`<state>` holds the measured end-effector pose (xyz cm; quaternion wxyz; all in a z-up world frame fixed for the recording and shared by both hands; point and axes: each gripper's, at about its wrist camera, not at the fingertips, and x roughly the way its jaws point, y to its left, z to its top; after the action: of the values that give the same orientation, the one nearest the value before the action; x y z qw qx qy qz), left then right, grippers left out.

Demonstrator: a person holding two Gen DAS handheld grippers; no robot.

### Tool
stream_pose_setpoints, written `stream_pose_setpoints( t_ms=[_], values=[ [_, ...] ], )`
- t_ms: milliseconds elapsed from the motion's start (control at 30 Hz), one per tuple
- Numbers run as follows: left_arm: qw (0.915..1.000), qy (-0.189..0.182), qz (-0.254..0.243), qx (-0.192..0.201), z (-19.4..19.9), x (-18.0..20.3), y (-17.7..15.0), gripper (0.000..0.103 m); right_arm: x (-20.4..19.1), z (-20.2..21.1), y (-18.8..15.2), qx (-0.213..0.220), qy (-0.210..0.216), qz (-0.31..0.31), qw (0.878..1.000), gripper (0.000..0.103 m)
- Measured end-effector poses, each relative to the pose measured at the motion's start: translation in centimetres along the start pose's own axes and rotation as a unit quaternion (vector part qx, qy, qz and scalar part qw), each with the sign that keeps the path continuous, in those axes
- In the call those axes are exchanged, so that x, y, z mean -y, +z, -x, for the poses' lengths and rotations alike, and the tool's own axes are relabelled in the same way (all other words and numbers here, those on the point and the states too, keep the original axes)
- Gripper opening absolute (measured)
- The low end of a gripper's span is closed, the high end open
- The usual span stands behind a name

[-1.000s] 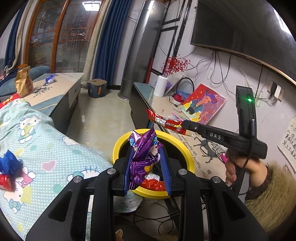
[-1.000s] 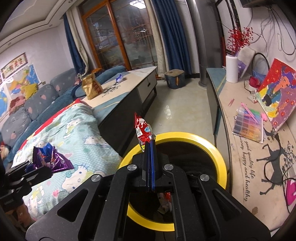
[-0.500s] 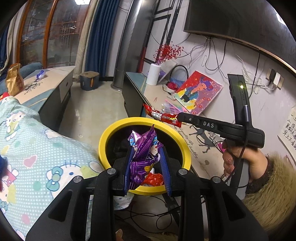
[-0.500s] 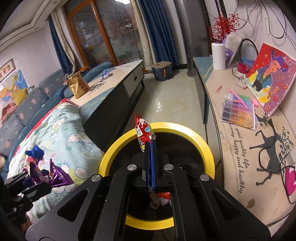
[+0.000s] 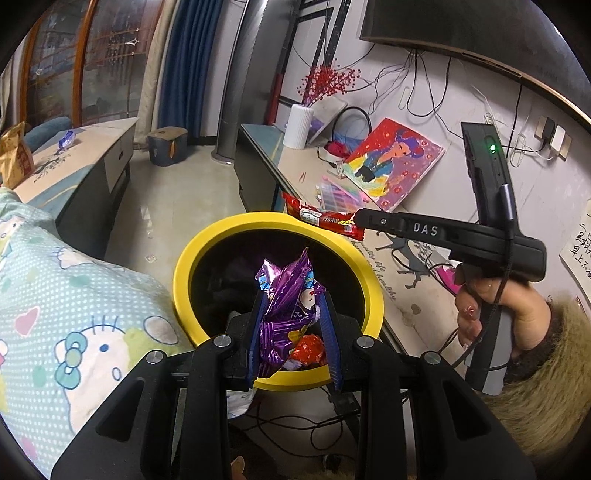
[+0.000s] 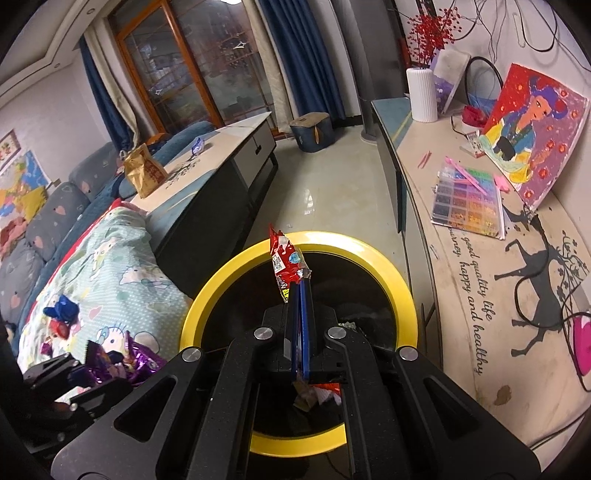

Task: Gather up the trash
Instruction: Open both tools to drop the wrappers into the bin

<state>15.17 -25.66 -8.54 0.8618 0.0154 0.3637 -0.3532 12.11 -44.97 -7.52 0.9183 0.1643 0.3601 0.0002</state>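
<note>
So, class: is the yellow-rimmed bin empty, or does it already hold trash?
Not empty. Red and pale wrappers lie at the bottom of the yellow-rimmed bin, visible below the right gripper. How full it is, cannot tell.

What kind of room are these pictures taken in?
Most likely a home living room: a sofa with a cartoon-print blanket, a low coffee table, and a long cabinet under a wall-mounted TV.

A home living room: sofa, curtained glass doors, child's painting against the wall.
</note>
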Motion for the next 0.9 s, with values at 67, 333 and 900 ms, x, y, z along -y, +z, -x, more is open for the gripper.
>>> stream_pose_setpoints(
  t_ms=[67, 333, 900],
  values=[
    [1.0, -0.003, 0.0, -0.004, -0.5, -0.1, -0.1, 0.027, 0.1, -0.1, 0.0, -0.002, -0.001, -0.002, 1.0, 0.0],
    [1.0, 0.003, 0.003, -0.002, -2.2, -0.4, 0.0, 0.079, 1.0, -0.4, -0.1, -0.006, 0.0, -0.024, 1.0, 0.024],
    [0.9942, 0.085, 0.037, 0.055, 3.3, -3.1, 0.9, 0.096, -2.1, 1.8, 0.7, 0.04, 0.011, 0.008, 0.999, 0.059]
  ],
)
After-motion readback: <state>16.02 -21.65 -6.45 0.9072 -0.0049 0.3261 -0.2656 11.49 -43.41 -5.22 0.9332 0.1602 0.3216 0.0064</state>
